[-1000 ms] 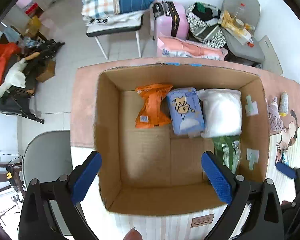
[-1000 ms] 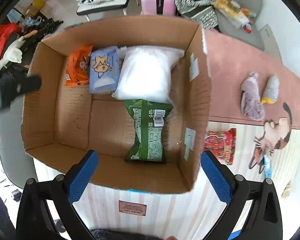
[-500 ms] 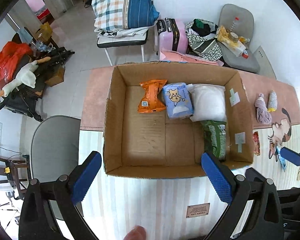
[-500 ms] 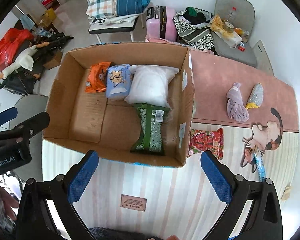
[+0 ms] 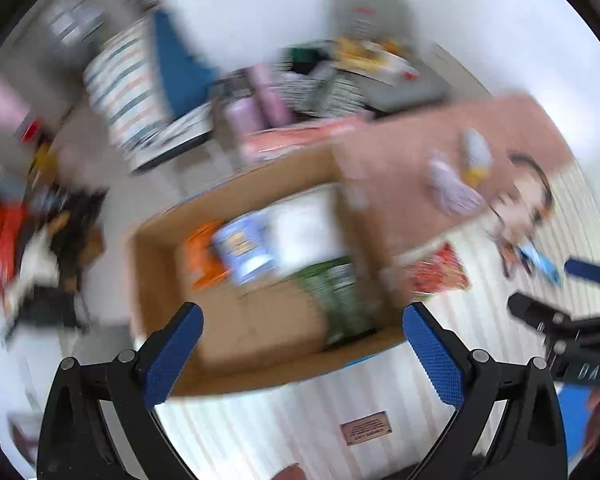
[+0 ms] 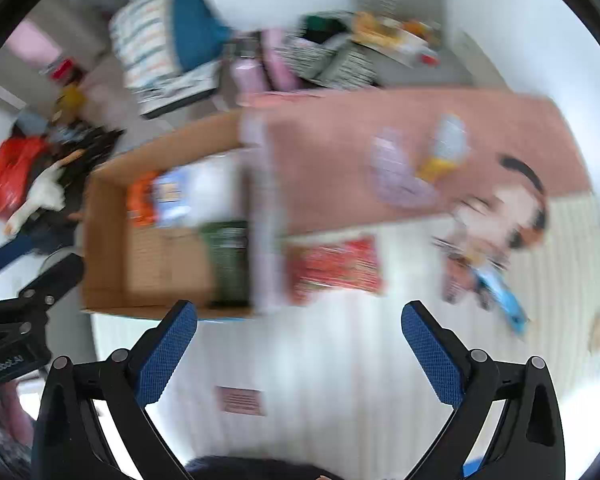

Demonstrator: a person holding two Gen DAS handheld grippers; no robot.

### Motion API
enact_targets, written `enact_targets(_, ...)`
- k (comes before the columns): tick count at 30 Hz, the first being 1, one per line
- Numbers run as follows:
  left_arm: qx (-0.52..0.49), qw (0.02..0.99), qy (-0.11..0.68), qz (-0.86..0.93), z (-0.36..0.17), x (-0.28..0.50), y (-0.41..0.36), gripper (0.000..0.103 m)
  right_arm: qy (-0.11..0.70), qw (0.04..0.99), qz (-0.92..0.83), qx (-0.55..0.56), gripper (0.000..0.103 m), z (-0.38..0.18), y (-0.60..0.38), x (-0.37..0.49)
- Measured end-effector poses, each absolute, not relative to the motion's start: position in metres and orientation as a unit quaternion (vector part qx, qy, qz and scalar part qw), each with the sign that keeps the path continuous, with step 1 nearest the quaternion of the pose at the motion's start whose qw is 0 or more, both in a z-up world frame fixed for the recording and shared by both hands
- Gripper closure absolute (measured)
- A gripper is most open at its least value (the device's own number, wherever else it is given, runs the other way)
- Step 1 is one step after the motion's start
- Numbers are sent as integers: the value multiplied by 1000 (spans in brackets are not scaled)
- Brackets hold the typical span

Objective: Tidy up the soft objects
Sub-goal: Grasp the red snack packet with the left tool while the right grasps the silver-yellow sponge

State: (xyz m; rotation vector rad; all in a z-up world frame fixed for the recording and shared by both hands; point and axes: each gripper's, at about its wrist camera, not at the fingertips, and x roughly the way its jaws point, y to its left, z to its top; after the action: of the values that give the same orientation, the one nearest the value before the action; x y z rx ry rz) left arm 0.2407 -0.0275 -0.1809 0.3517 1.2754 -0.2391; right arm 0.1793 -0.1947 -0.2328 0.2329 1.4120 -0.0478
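Note:
Both views are motion-blurred. An open cardboard box (image 5: 156, 264) (image 6: 104, 232) sits on the table and holds an orange packet (image 5: 204, 252), a blue pack (image 5: 244, 248), a white pillow pack (image 5: 304, 228) and a green packet (image 5: 340, 296) (image 6: 228, 260). A red snack packet (image 6: 336, 264) (image 5: 436, 272) lies just right of the box. A lilac cloth (image 6: 396, 176) (image 5: 452, 188), a grey-yellow soft toy (image 6: 444, 148) and a blue wrapper (image 6: 500, 296) lie further right. My left gripper (image 5: 300, 344) and my right gripper (image 6: 300, 340) are open and empty, above the table's near side.
The table has a pink cloth (image 6: 380, 120) at the back and a striped white mat (image 6: 340, 360) in front, with a cat picture (image 6: 508, 216). Beyond are chairs with bedding (image 6: 160, 40), a pink suitcase (image 6: 260, 68) and clutter on the floor.
Both grippers have pulled back from the box and swung right; the box now sits left in the views and the loose items on the table right of it show. Both stay open.

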Motion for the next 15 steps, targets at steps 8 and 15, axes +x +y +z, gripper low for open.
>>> enact_targets(8,387,632,627,-241,-296,265,-189,1,687,697,-142,147,0,-295,-355,152)
enact_targets(15,473,503,675,-259,-401,261,-235,1,709,668,-150,168,0,-340,-402,151)
